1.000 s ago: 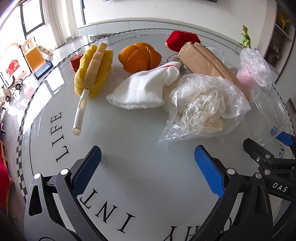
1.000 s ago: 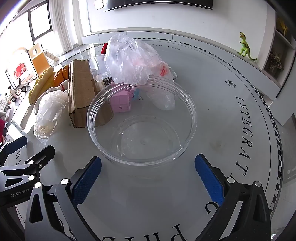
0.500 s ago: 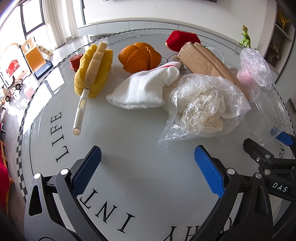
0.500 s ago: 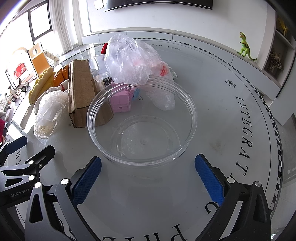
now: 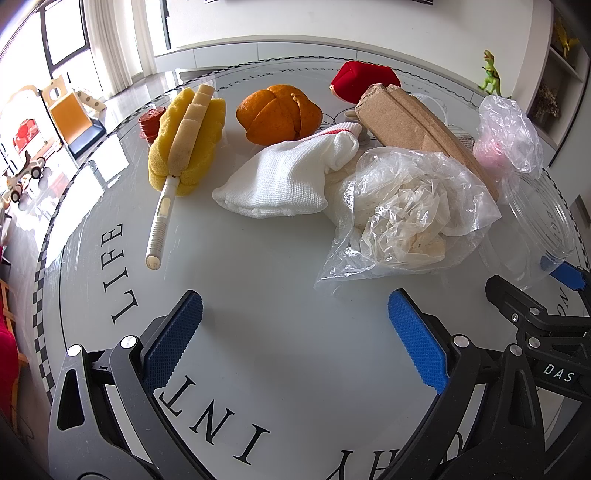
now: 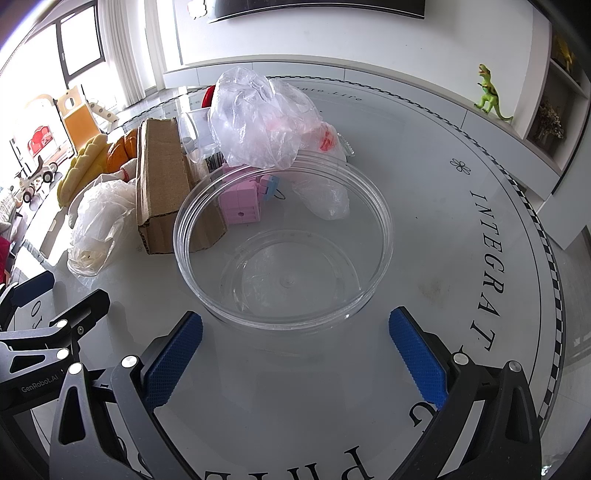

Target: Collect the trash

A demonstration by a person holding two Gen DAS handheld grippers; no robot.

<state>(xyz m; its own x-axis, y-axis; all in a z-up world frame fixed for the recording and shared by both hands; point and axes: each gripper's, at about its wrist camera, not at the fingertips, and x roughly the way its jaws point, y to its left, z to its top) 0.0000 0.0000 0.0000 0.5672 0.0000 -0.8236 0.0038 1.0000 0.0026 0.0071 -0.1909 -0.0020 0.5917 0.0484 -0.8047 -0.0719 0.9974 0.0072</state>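
Left gripper (image 5: pixel 295 325): your jaws wide apart, empty, over bare table (image 5: pixel 288 369)
Right gripper (image 6: pixel 295 332): yours also spread, nothing held
Clear bowl (image 6: pixel 373 206): just ahead of right gripper, empty
Crumpled plastic bag (image 5: pixel 402 214): just ahead of left gripper, beside white cloth (image 5: pixel 288 177)

A round glossy white worktop (image 6: pixel 461 258) carries black lettering and a checkered border. Behind it runs a low white ledge (image 6: pixel 332 72) against a white wall (image 6: pixel 461 40). Daylight pours through tall windows (image 5: pixel 62 33) with pale curtains (image 5: pixel 107 48) on the left. A green toy dinosaur (image 6: pixel 489 92) stands by open shelving (image 6: pixel 561 85) on the right. Children's wooden furniture (image 5: pixel 70 110) sits on the shiny floor.
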